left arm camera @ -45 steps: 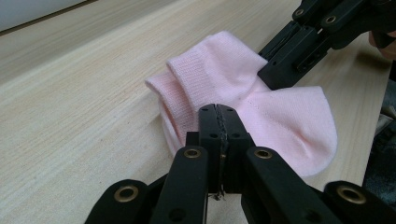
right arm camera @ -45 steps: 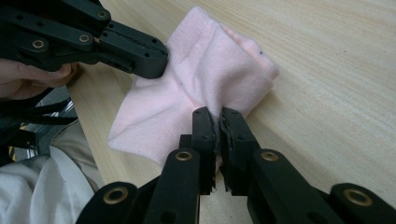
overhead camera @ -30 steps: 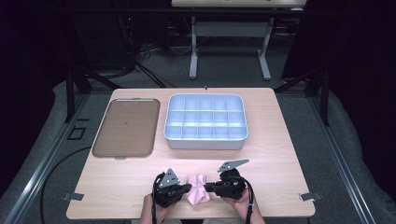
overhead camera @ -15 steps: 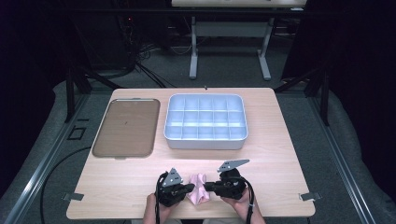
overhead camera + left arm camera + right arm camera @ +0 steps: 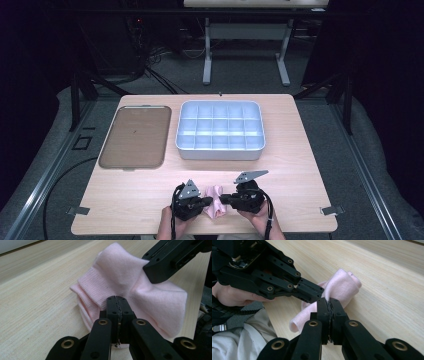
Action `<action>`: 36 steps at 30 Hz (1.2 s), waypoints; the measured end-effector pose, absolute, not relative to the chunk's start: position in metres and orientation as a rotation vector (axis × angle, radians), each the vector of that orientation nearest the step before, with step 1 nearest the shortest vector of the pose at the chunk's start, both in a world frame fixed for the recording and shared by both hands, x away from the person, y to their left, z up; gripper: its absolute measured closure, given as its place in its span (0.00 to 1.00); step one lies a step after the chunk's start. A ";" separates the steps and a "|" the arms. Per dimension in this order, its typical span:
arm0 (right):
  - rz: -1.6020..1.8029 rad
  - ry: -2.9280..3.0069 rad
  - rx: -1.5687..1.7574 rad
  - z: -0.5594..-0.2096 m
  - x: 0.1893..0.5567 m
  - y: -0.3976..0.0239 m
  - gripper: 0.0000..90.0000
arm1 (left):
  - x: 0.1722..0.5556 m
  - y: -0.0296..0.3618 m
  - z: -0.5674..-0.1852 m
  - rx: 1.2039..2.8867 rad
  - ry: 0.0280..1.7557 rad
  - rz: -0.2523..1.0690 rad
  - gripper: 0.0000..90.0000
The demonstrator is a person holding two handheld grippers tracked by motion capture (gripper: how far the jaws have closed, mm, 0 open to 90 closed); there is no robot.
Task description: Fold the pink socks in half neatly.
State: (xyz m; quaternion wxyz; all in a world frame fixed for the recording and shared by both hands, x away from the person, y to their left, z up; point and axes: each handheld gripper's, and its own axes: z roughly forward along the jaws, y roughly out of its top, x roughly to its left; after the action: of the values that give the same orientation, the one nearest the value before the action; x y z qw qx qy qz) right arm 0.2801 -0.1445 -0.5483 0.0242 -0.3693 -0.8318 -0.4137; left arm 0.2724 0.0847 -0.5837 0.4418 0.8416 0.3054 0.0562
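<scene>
Wooden table (image 5: 300, 150): brown tray (image 5: 132, 136) sits left of the compartment bin (image 5: 220, 130). Pink sock (image 5: 216, 206) lies in front of the bin at the near edge. Left gripper (image 5: 202, 204) and right gripper (image 5: 226, 199) each have jaws clamped on the sock from opposite sides.

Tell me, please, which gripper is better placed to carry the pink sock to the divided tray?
Probably the right. Both the left gripper and the right gripper are shut on the sock at the near table edge, but the tray sits ahead and slightly right, so the right has the more direct path.
</scene>
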 end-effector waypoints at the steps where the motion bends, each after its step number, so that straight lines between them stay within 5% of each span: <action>1: -1.213 -2.593 -1.118 -0.546 0.281 -0.148 0.98 | 0.272 0.085 -0.584 2.087 0.759 0.139 1.00; 36: -1.237 -2.635 -1.094 -0.546 0.281 -0.126 0.98 | 0.278 0.097 -0.585 2.058 0.804 0.115 0.98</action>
State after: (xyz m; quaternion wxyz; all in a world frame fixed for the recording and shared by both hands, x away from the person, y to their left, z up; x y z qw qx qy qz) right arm 0.2811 -0.1265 -0.5465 0.0161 -0.3518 -0.8472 -0.3979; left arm 0.2781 0.0971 -0.5850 0.4479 0.8316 0.3250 0.0466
